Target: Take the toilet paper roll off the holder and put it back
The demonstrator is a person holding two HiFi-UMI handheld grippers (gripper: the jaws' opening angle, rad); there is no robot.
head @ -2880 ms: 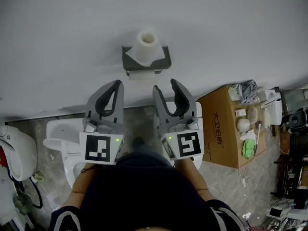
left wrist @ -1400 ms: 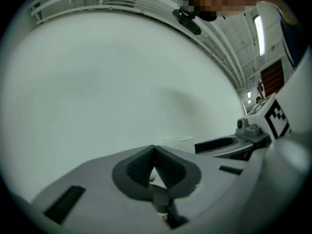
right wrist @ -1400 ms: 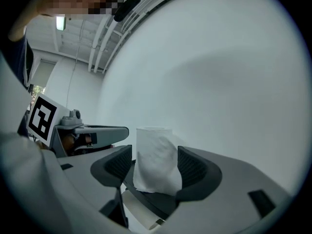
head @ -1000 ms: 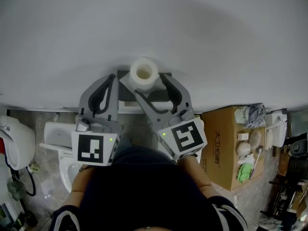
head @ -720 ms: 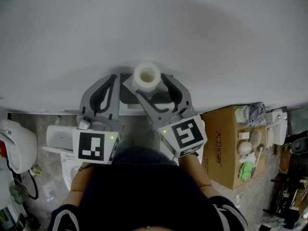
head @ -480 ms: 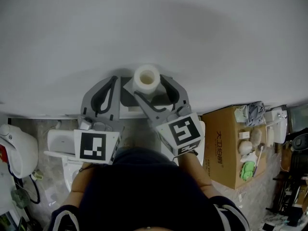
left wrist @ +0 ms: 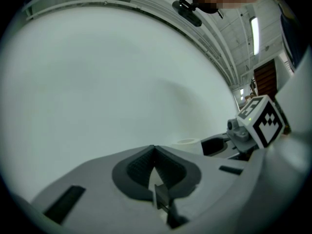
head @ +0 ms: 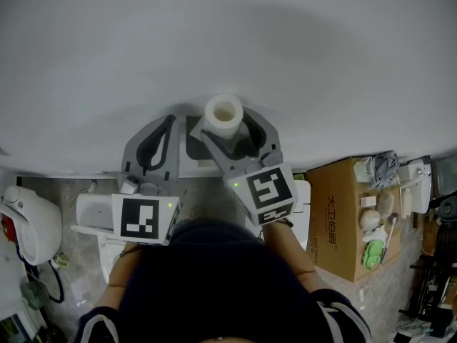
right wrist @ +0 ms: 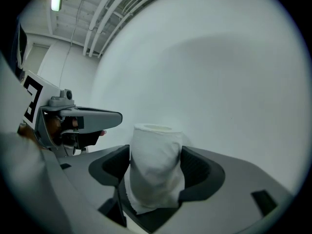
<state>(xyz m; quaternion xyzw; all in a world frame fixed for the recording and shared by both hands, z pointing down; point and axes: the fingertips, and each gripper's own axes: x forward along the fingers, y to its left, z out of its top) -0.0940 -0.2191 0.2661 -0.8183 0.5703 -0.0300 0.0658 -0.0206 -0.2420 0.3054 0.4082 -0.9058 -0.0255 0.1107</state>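
Firmly, right gripper (right wrist: 156, 156) clamps the upright toilet paper roll (right wrist: 155, 172).

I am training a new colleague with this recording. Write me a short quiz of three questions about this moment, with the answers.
1. True or false: the right gripper is shut on the toilet paper roll.
2. How do the jaws of the left gripper stand? A. wide apart; B. together, with nothing between them; C. shut on the roll.
3. Fill in: in the head view, the cardboard box stands on the person's ____ side.
Key: 1 true; 2 B; 3 right.
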